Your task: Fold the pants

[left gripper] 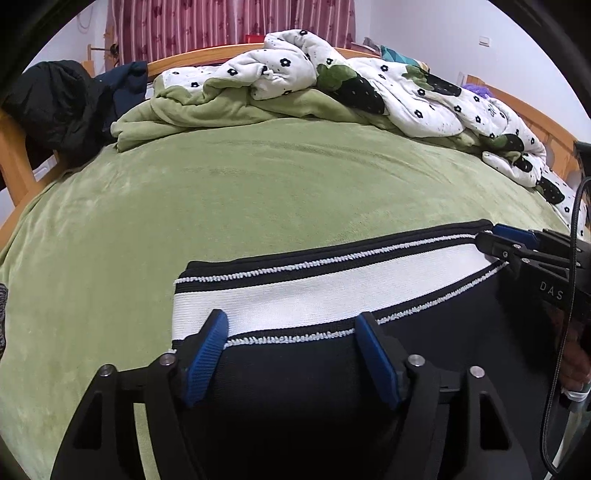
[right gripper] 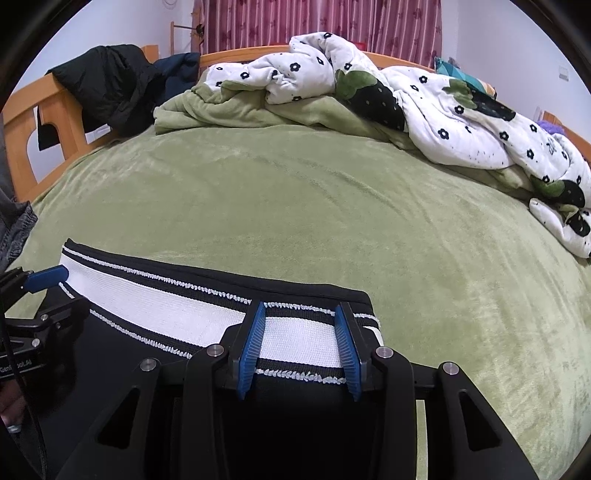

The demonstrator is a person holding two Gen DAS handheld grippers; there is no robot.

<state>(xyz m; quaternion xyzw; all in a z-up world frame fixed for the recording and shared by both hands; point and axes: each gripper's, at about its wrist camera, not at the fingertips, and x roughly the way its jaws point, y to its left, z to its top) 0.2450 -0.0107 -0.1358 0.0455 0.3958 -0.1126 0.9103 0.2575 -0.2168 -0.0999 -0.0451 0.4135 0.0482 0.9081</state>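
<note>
The black pants [left gripper: 332,369] lie on the near part of a bed, on the green blanket [left gripper: 258,192], with their waistband [left gripper: 332,291] turned toward the far side. The waistband is a broad white strip edged by black and white stitched lines, and it runs straight from corner to corner; the black cloth below it fills the bottom of both views.

In the left wrist view the left gripper [left gripper: 291,325] sits at 6 o'clock, its two blue pads standing wide apart over the lower edge of the waistband near its left end. The cloth lies flat between them and the pads do not pinch it, so the jaws are open. The right gripper [left gripper: 495,240] comes in at 3 o'clock, at the other end of the waistband.

In the right wrist view the right gripper [right gripper: 301,332] sits at 6 o'clock with its blue pads set narrower, one on each side of a short stretch of waistband near the right corner. Whether they squeeze the cloth cannot be told. The left gripper's blue pad shows at 9 o'clock.

Beyond the pants, a white flowered quilt [left gripper: 332,74] is heaped at 12 to 2 o'clock. A dark jacket [left gripper: 51,99] hangs on the wooden bed frame [left gripper: 14,162] at 10 o'clock, before a red curtain [left gripper: 207,26].
</note>
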